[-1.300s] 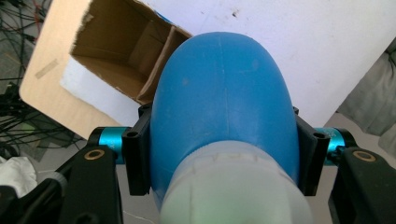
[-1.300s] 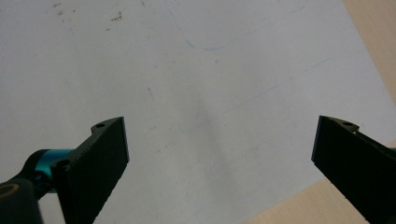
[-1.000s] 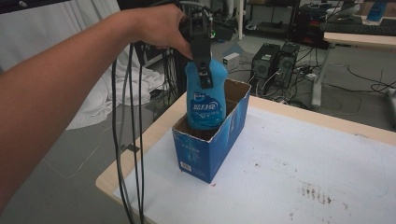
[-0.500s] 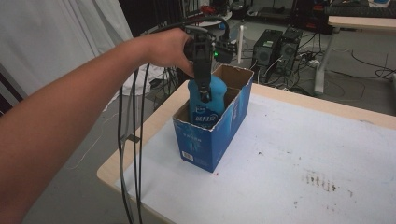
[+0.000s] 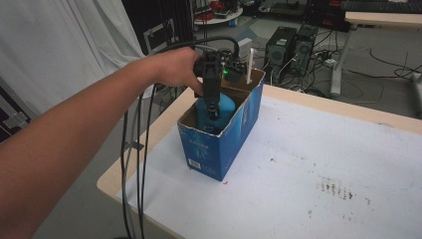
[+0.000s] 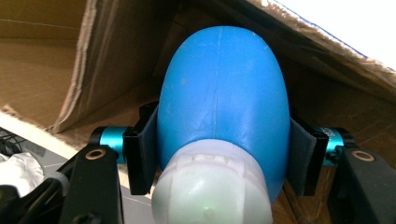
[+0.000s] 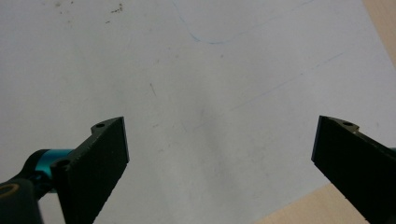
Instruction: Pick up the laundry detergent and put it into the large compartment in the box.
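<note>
High view: the left gripper point(image 5: 213, 107) holds a rounded blue plastic bottle with a pale cap point(image 5: 215, 110) by its upper part, most of the way down inside the open-topped blue printed cardboard box point(image 5: 215, 149), which stands at about ten o'clock on the white-covered surface point(image 5: 318, 164). Only the bottle's shoulders show above the box rim, so the lowering looks nearly done; what I judge remains is seating it on the box floor, letting go and lifting the gripper out. Whether the bottle already rests on the bottom cannot be told. A bunch of black cables point(image 5: 137, 164) hangs off the surface's edge at nine o'clock, and black computer towers point(image 5: 291, 47) sit on the floor beyond, at twelve o'clock.

Left gripper view: both pads point(image 6: 142, 154) press the blue bottle's point(image 6: 222, 102) sides just behind its pale cap point(image 6: 212, 186). The brown inner walls of the box point(image 6: 56, 60) stand close at eleven and two o'clock, the likeliest thing to catch the gripper on the way out.

Right gripper view: the right gripper point(image 7: 219, 154) is spread wide and empty over the bare white surface point(image 7: 210, 70), which carries faint pen lines and specks.
</note>
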{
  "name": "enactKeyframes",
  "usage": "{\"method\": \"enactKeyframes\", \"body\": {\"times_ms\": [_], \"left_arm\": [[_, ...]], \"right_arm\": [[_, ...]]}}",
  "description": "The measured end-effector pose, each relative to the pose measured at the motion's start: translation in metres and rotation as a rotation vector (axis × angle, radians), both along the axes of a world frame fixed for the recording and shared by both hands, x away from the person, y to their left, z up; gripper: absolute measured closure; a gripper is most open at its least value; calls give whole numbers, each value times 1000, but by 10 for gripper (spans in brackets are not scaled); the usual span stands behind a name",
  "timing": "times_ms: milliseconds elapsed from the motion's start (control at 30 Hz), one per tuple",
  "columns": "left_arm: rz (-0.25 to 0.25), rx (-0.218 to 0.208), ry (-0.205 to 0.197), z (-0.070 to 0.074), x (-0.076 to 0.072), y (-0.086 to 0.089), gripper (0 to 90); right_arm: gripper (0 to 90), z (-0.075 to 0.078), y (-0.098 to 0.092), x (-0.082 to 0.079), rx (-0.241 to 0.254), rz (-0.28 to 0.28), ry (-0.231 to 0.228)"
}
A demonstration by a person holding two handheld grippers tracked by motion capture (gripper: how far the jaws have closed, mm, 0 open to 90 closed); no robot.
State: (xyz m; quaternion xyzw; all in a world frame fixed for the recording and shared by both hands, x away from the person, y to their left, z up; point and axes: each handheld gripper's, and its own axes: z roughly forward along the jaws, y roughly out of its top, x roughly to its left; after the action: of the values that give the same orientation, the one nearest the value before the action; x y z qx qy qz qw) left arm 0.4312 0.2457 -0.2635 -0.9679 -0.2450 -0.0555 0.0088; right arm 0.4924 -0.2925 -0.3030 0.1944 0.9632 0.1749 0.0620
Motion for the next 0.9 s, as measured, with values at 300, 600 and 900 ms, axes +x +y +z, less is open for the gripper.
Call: {"method": "enactKeyframes", "body": {"times_ms": [300,600,900], "left_arm": [[5,-8,6,-7,-1,2,383],[16,-23,9,-8,-1,3,381],[36,-45,26,-10,-1,6,326]], "right_arm": [[30,-1,-1,-1,-4,-2,3],[30,-2,0,-3,-1,0,3],[30,0,-1,-4,-1,3,0]]}}
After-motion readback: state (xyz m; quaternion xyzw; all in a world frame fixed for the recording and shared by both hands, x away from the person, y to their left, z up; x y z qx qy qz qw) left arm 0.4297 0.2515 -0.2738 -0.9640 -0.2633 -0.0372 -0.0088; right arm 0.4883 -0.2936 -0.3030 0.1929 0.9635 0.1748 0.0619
